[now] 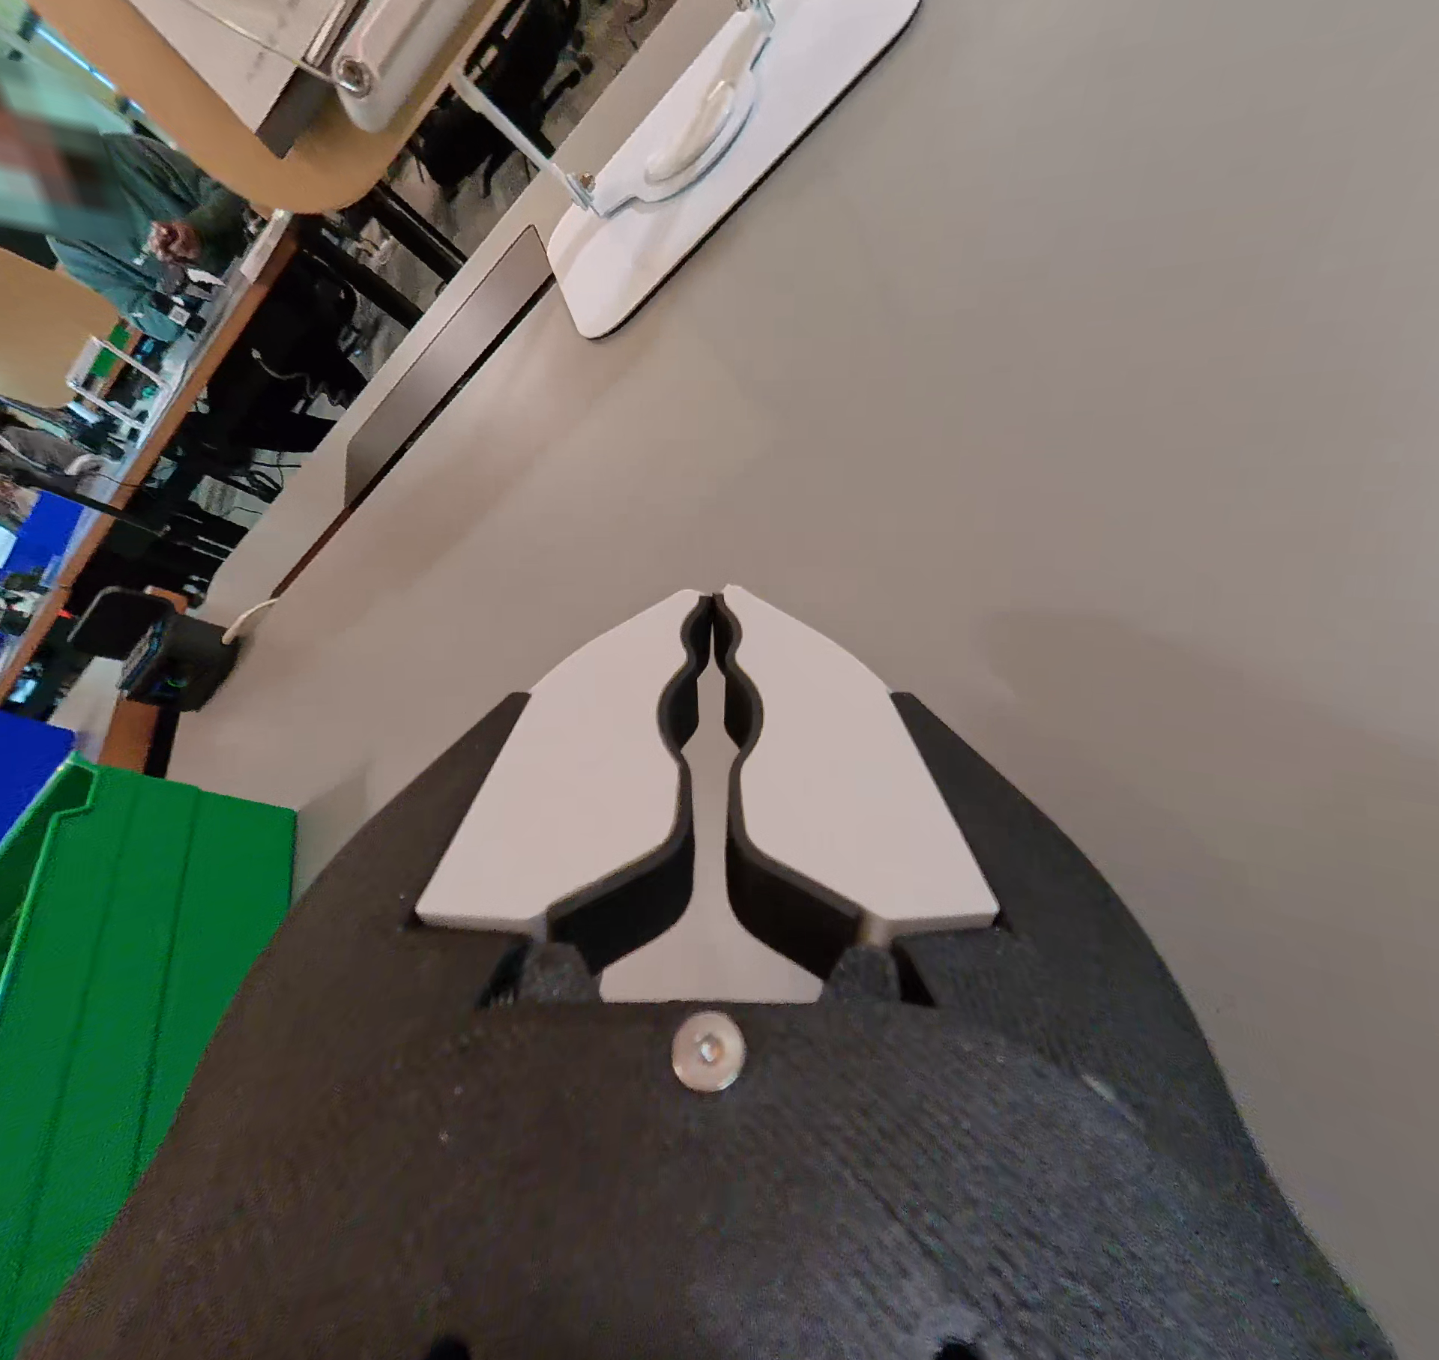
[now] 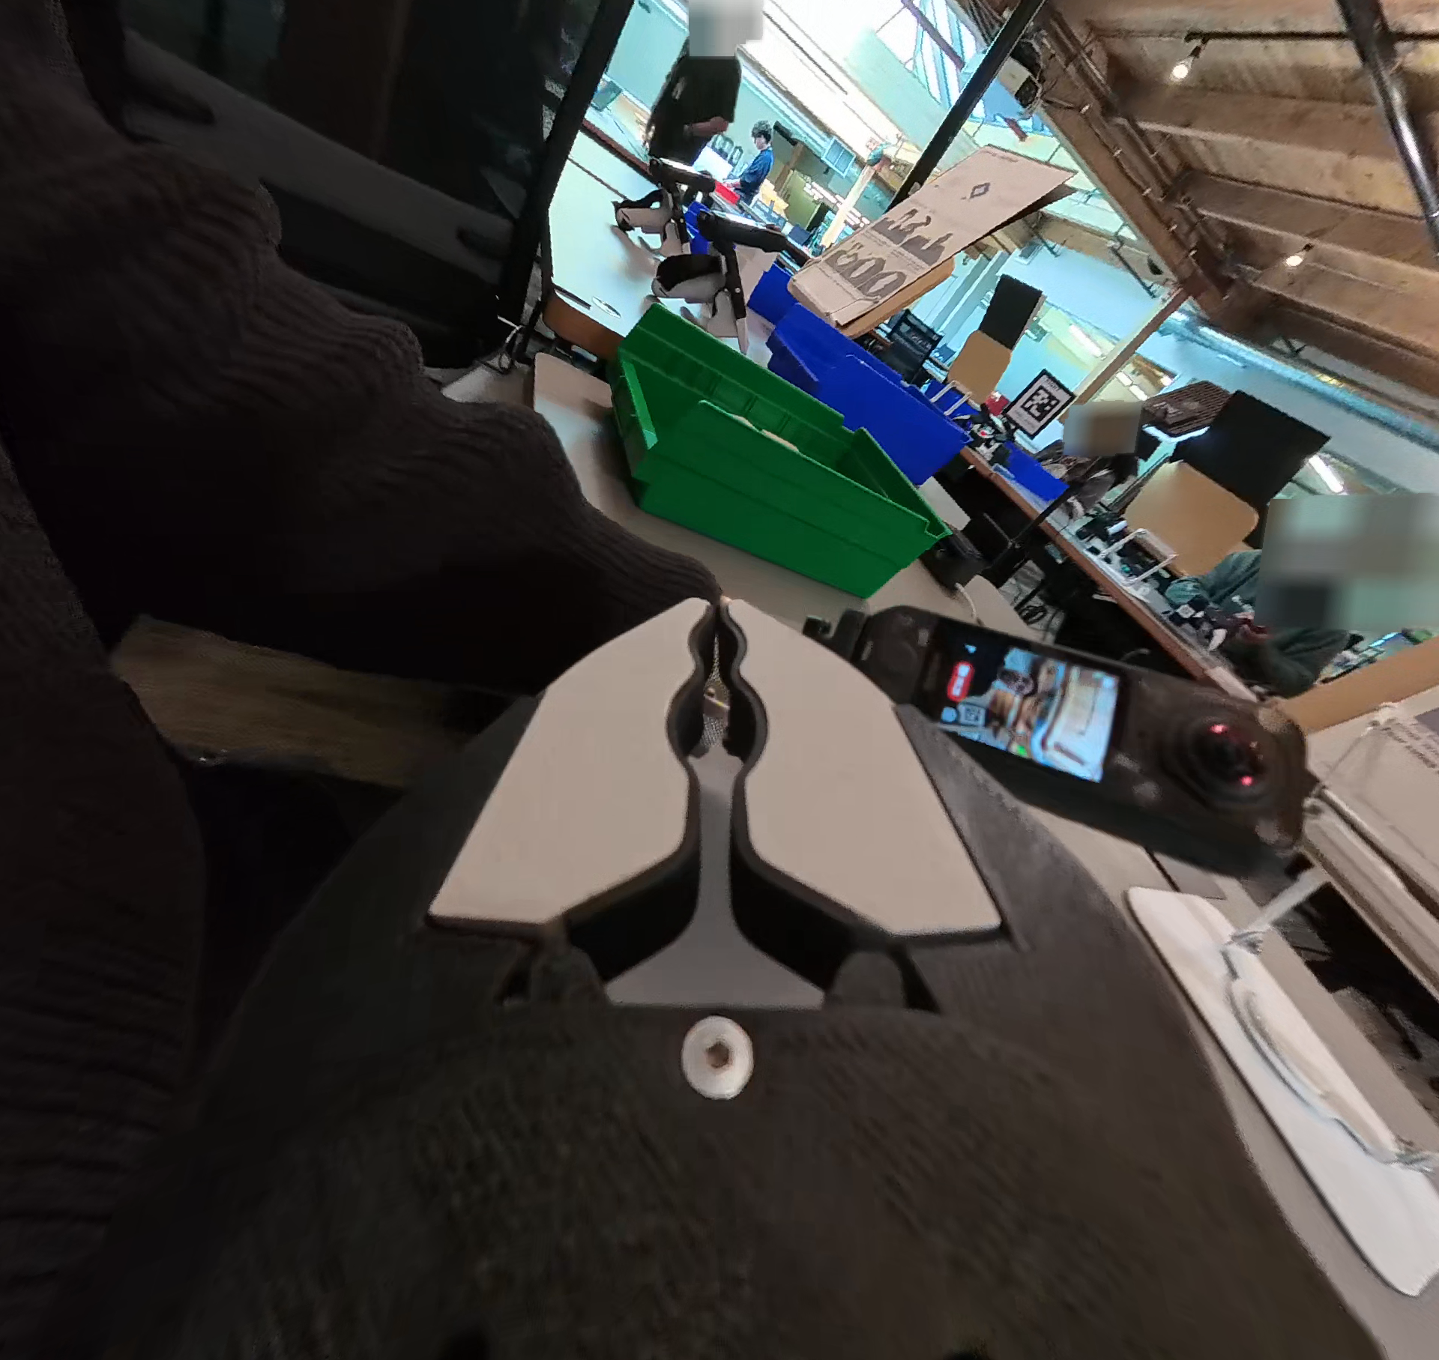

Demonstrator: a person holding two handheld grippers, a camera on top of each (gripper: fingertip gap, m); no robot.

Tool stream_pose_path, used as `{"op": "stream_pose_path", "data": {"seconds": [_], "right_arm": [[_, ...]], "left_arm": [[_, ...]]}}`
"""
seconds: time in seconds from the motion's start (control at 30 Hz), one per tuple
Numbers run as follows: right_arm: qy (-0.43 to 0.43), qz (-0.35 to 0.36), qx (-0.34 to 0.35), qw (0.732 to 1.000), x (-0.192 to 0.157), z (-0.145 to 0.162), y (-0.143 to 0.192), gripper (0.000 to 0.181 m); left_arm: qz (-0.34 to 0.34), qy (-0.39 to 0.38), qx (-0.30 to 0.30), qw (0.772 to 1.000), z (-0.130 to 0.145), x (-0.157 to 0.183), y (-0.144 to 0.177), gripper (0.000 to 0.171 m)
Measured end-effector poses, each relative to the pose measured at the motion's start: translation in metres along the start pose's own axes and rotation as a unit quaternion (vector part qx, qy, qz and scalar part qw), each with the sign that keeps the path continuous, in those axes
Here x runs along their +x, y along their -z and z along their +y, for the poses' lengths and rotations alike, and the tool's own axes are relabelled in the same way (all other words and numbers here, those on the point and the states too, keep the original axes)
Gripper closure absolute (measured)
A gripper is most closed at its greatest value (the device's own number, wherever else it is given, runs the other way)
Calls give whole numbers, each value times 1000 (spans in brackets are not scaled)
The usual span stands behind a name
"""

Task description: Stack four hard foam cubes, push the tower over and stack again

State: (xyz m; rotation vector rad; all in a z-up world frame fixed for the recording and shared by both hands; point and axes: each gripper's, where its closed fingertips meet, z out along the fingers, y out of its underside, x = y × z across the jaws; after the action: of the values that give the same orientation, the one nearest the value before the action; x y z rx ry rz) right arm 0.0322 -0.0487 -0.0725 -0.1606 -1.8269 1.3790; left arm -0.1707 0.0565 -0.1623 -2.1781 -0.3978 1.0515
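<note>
While no cubes show, both grippers' fingers (image 1: 767, 746) (image 2: 849, 778) (grey) meet.

The plain grey table (image 1: 1090, 388) is carrying a flat white stand base (image 1: 740, 155), a green plastic bin (image 2: 763, 466) and a small black charger block (image 1: 187, 661) sitting near its edge.

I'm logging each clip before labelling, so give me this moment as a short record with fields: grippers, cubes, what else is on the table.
left gripper: fingers closed, tips touching, holding nothing, over bare grey table
right gripper: fingers closed, nothing gripped, dark knit sleeve beside it
foam cubes: none visible in either view
green bin: on table, beyond the right gripper
white stand base: flat on table
camera: screen lit, right of the right gripper
</note>
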Motion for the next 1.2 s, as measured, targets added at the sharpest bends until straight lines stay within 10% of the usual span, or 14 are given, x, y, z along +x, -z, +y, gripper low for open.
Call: {"op": "stream_pose_path", "data": {"seconds": [0.7,1.2], "right_arm": [[50,40,-40,997,6,19,10,181],[-6,112,-30,993,54,25,28,181]], "left_arm": [[-5,-86,13,996,-21,31,-5,171],[36,13,9,999,-17,26,-10,168]]}}
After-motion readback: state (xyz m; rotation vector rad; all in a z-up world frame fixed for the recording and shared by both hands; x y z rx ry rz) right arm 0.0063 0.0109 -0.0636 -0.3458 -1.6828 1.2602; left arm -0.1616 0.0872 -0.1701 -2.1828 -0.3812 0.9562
